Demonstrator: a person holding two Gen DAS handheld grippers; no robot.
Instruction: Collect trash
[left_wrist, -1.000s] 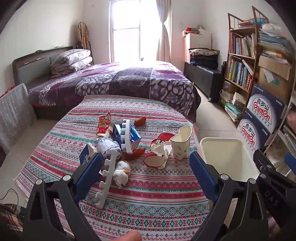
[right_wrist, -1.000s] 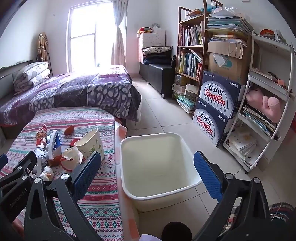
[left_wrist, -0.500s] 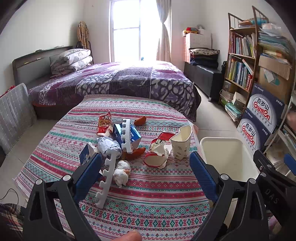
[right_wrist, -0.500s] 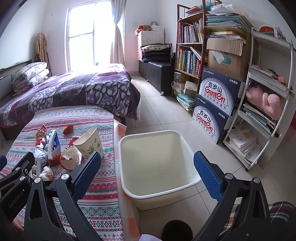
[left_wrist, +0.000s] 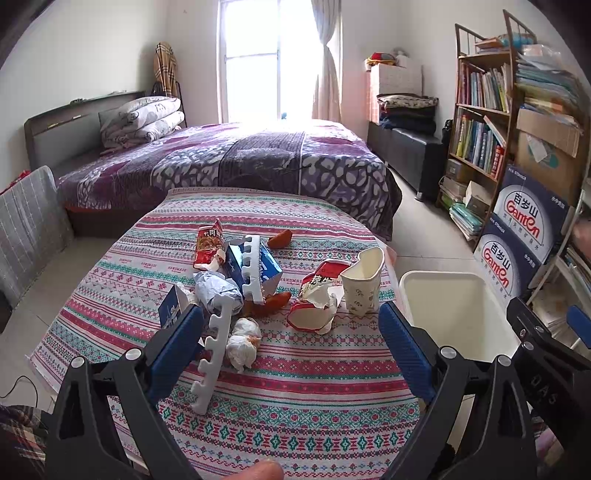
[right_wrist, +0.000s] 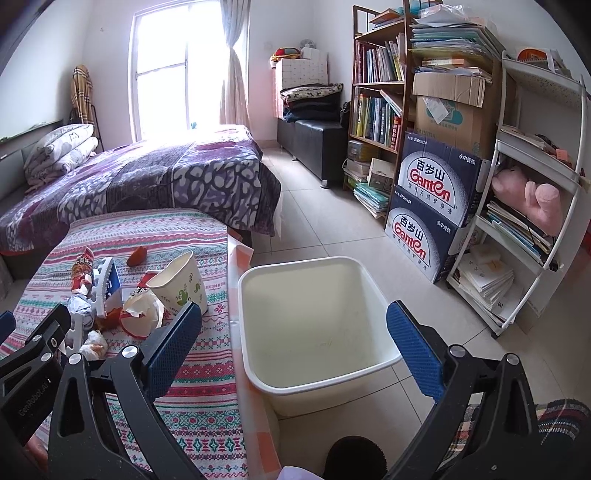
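Left gripper (left_wrist: 290, 341) wide open, holding nothing above bench (left_wrist: 295, 406) where trash pile (left_wrist: 236, 280) and paper cup (left_wrist: 360, 282) lie uncollected; bin (right_wrist: 317, 325) beside bench looks empty under equally open, unladen right gripper (right_wrist: 293, 341); nothing collected yet.

A tablecloth (left_wrist: 303, 373) is showing red, teal and white patterned stripes. A white bin (right_wrist: 317, 321) is sitting plain. A cup (left_wrist: 362, 284) is showing cream with small green sprigs. A blue carton (left_wrist: 267, 266) is lying beside a red wrapper (left_wrist: 208, 242). The bedspread (left_wrist: 258, 162) is wearing purple, grey and white blotches.
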